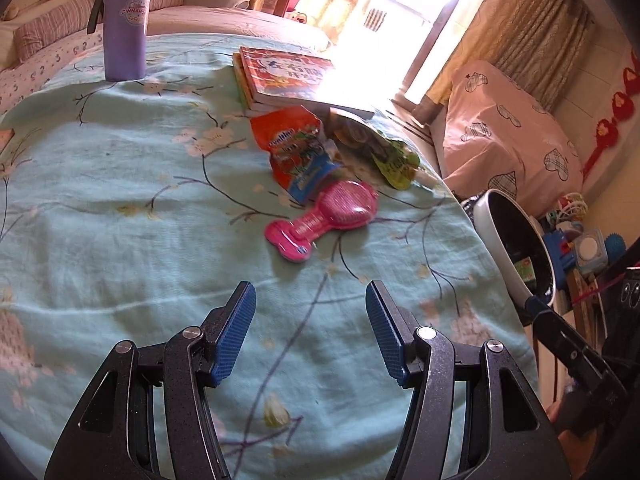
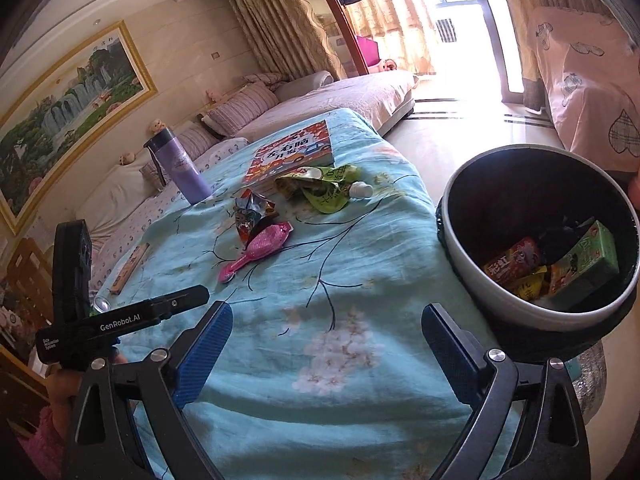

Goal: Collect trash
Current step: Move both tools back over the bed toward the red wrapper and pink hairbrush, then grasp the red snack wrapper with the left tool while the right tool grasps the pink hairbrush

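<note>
1. Two wrappers are left on the blanket-covered desk (image 2: 360,280): an orange-and-blue wrapper (image 1: 298,152) at centre frame in the left wrist view, and a green wrapper (image 1: 394,158) just to its right, both in front of the books (image 1: 288,76).
2. The bin (image 2: 472,268), at right in the right wrist view, already holds several packets, so the step in hand looks like reaching for the next piece.
3. The left tool (image 1: 310,332) stands about half open and empty, low in its frame, well short of the wrappers.
4. The right tool (image 2: 326,354) gapes wide, also empty, over bare blanket.
5. Both wrappers look crumpled, torn open and light; they should crush flat under the pads.
6. The next move calls for going forward past the pink brush (image 1: 324,218), which touches the orange wrapper, and pinching a raised edge without dragging the brush.
</note>
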A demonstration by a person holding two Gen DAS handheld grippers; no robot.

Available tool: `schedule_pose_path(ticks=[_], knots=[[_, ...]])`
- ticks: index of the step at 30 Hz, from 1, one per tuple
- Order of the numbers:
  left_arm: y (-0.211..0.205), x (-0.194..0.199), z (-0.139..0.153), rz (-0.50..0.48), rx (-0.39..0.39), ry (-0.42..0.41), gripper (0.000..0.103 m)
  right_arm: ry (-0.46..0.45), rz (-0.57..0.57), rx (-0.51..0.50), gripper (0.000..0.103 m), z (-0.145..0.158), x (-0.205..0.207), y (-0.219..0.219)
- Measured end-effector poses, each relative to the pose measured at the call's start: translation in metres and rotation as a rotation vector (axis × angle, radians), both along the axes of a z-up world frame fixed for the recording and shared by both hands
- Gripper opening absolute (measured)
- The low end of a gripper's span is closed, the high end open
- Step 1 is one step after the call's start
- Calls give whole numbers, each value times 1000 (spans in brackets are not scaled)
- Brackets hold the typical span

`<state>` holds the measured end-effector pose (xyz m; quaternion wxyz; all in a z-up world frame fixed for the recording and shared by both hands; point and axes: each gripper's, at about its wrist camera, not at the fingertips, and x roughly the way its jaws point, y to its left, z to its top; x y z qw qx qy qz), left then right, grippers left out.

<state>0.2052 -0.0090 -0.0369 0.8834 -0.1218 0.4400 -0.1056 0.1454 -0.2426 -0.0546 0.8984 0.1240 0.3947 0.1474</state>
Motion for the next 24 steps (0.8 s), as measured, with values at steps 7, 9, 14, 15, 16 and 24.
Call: schedule_pose_path(ticks=[7,9,14,15,16,24], knots=[[4,39,6,3,34,-19,58,30,0,9,97,-9,18,15],[3,53,9,5,46,-34,58,32,4,15,96,-10,21,17],[-2,91,11,17,70,-60,58,27,16,18,96,-10,31,23],[-4,96,10,19,86,-67,58,28,17,17,96,-11,33,24],[-6,103,8,18,106,-69,58,30,18,16,96,-12,35,25],[6,123,-11,14,83,-33,10,52,34,37,96,-17,56,34]])
